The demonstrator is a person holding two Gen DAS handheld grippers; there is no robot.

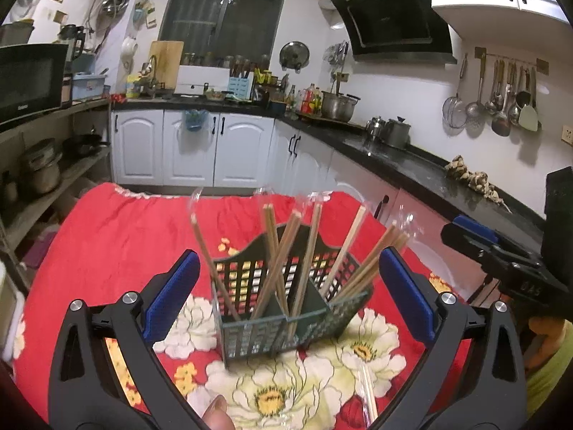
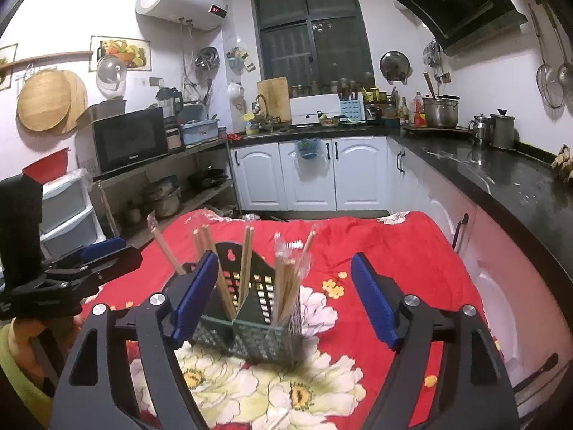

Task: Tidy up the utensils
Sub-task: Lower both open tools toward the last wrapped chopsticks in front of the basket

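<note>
A dark green slotted utensil basket (image 1: 286, 322) stands on the red floral tablecloth (image 1: 107, 243). Several wooden chopsticks (image 1: 277, 261) in clear sleeves stand in its compartments, leaning outward. One more sleeved pair (image 1: 369, 397) lies on the cloth in front of the basket. My left gripper (image 1: 286, 294) is open and empty, its blue pads either side of the basket, just short of it. My right gripper (image 2: 284, 301) is open and empty, also facing the basket (image 2: 250, 333) with its chopsticks (image 2: 286, 279). The right gripper also shows at the right of the left wrist view (image 1: 501, 261).
The table is ringed by white kitchen cabinets (image 1: 186, 147) and a black countertop (image 1: 429, 175) at right with pots and garlic. A shelf rack with a microwave (image 2: 129, 139) stands at left. A thumb (image 1: 215, 412) shows at the bottom edge.
</note>
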